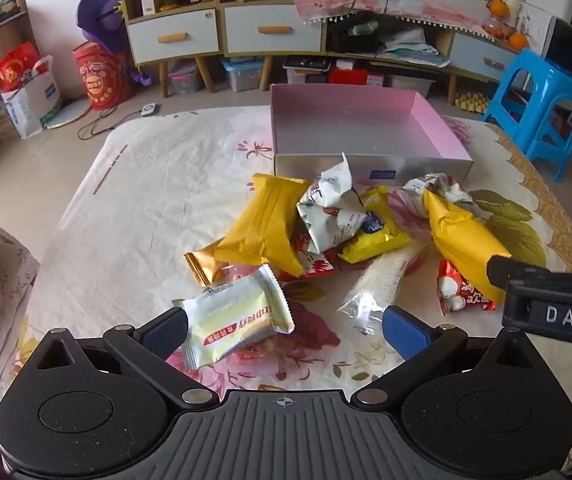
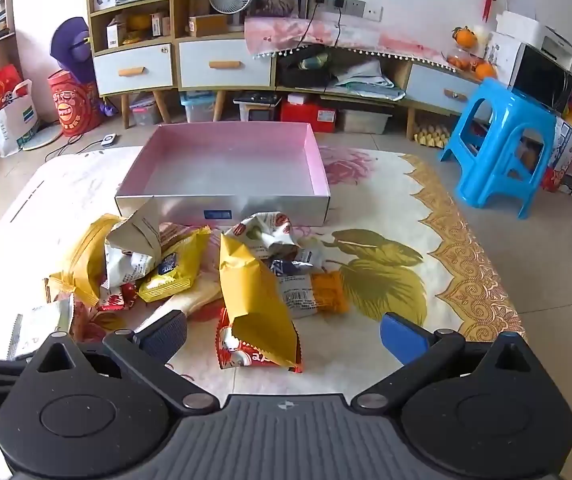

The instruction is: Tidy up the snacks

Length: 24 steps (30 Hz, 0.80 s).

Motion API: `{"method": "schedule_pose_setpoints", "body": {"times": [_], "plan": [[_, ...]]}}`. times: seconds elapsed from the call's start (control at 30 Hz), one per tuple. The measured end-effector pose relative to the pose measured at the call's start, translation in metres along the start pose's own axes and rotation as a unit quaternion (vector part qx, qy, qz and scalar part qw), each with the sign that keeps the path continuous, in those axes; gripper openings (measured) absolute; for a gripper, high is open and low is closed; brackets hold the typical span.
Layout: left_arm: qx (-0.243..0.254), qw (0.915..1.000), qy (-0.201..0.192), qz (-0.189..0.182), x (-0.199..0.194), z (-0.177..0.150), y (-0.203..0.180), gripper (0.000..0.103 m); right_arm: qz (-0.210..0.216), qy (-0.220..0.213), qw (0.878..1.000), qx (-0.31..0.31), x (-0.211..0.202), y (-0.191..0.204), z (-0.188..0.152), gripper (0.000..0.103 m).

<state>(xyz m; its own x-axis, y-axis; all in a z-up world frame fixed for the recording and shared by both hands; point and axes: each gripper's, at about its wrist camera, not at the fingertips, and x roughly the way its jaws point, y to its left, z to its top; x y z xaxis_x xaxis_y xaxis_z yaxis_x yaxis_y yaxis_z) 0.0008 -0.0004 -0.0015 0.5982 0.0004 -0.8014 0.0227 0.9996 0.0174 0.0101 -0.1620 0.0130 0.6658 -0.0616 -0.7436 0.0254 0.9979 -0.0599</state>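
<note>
A pile of snack packets lies on the floral cloth in front of an empty pink-lined box (image 1: pixel 438 120), which also shows in the right wrist view (image 2: pixel 318 160). My left gripper (image 1: pixel 283 330) is open, and a white and yellow packet (image 1: pixel 237 316) lies between its fingers. My right gripper (image 2: pixel 283 334) is open over a long yellow packet (image 2: pixel 257 300) that rests on a red packet (image 2: pixel 241 356). That yellow packet (image 1: pixel 462 240) and the right gripper's body (image 1: pixel 546 300) also appear in the left wrist view. Another yellow packet (image 1: pixel 265 220) and a crumpled white packet (image 1: pixel 332 208) lie mid-pile.
A blue plastic stool (image 2: pixel 502 148) stands on the floor to the right of the table. A low cabinet with drawers (image 2: pixel 225 64) runs along the back wall. Red bags (image 1: pixel 101 76) sit on the floor at the left. The table's right edge has a gold border (image 2: pixel 470 256).
</note>
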Motion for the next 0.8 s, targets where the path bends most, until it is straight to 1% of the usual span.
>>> {"method": "schedule_pose_setpoints", "body": {"times": [0.03, 0.07, 0.13, 0.17, 0.27, 0.33, 0.4, 0.8], "plan": [[-0.003, 1.0, 0.003, 0.0, 0.001, 0.0, 0.0, 0.103, 0.002, 0.004, 1.0, 0.003, 0.001, 0.0, 0.0, 0.095], [-0.015, 0.9997, 0.015, -0.013, 0.005, 0.007, 0.009, 0.103, 0.004, 0.01, 1.0, 0.006, 0.003, 0.0, 0.0, 0.095], [-0.023, 0.9996, 0.011, -0.015, 0.004, 0.007, 0.014, 0.103, 0.008, 0.019, 1.0, 0.016, 0.006, 0.001, 0.001, 0.095], [-0.02, 0.9998, 0.002, -0.006, 0.001, 0.003, 0.013, 0.103, 0.011, 0.021, 1.0, 0.004, 0.006, 0.003, 0.007, 0.095], [-0.015, 0.9999, 0.006, 0.002, 0.005, 0.006, 0.013, 0.103, 0.016, 0.005, 1.0, 0.001, 0.002, 0.003, 0.004, 0.095], [-0.012, 0.9999, 0.001, 0.004, 0.003, 0.004, 0.011, 0.103, 0.014, -0.004, 1.0, -0.004, -0.002, 0.004, -0.001, 0.095], [-0.01, 0.9999, 0.0, 0.004, 0.002, 0.004, 0.01, 0.103, 0.016, 0.002, 1.0, -0.006, 0.0, 0.004, 0.0, 0.095], [-0.006, 1.0, 0.003, 0.006, 0.003, 0.003, 0.009, 0.103, 0.019, 0.005, 1.0, -0.004, 0.0, 0.005, -0.001, 0.095]]}}
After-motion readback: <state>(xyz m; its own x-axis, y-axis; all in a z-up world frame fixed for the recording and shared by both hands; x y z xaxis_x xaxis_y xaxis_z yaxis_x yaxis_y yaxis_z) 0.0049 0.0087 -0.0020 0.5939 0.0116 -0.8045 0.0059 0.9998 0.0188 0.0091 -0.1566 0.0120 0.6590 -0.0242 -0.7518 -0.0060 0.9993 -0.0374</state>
